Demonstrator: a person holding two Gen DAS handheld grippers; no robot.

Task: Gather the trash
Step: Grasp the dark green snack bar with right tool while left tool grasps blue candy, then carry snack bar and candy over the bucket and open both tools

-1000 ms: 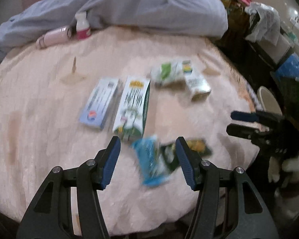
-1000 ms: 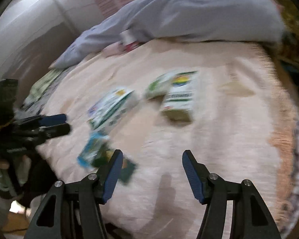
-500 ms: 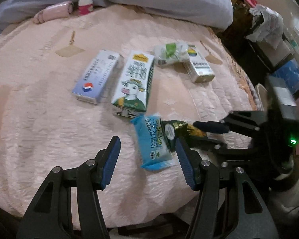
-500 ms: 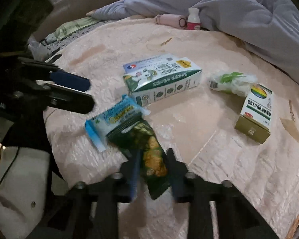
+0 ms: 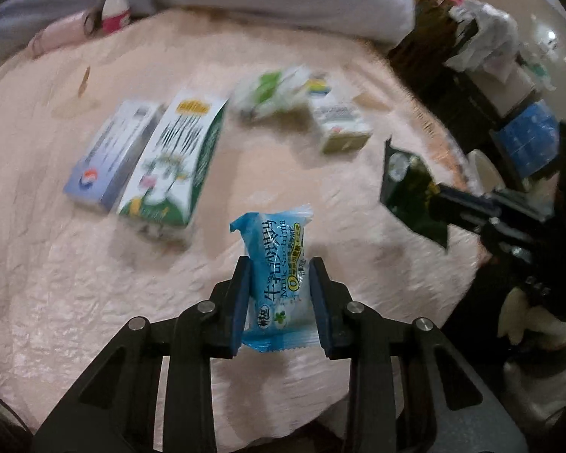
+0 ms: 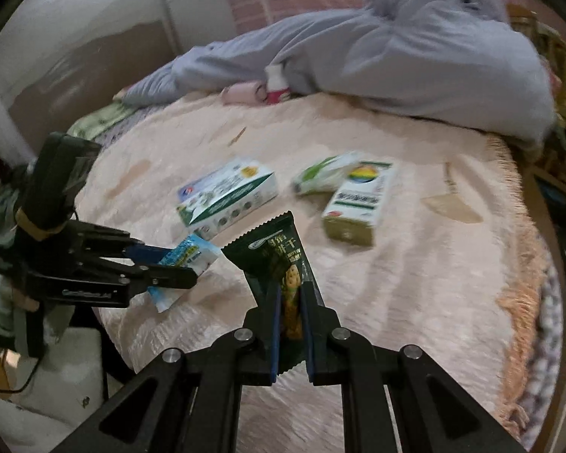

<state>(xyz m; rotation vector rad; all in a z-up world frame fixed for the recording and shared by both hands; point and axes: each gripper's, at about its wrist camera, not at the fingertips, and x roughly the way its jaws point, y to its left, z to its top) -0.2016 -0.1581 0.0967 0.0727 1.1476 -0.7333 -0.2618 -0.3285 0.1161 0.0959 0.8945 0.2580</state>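
My left gripper (image 5: 280, 270) is shut on a blue snack wrapper (image 5: 279, 264) and holds it above the pink tablecloth (image 5: 56, 264); it also shows in the right wrist view (image 6: 186, 260). My right gripper (image 6: 291, 290) is shut on a dark green snack wrapper (image 6: 279, 256), lifted off the table; that wrapper shows at the right of the left wrist view (image 5: 407, 192). On the cloth lie a green-and-white milk carton (image 5: 173, 158), a blue-and-white box (image 5: 109, 154), a crumpled white-green wrapper (image 5: 271, 90) and a small white-green carton (image 5: 339, 120).
A grey garment (image 6: 396, 45) lies across the table's far side, with a pink case (image 6: 241, 94) and a small bottle (image 6: 275, 83) beside it. The fringed table edge (image 6: 524, 264) is at the right. Cluttered furniture (image 5: 509, 75) stands beyond the table.
Both grippers have closed on the wrappers and lifted them off the cloth. The green wrapper has moved away from the blue one to the right.
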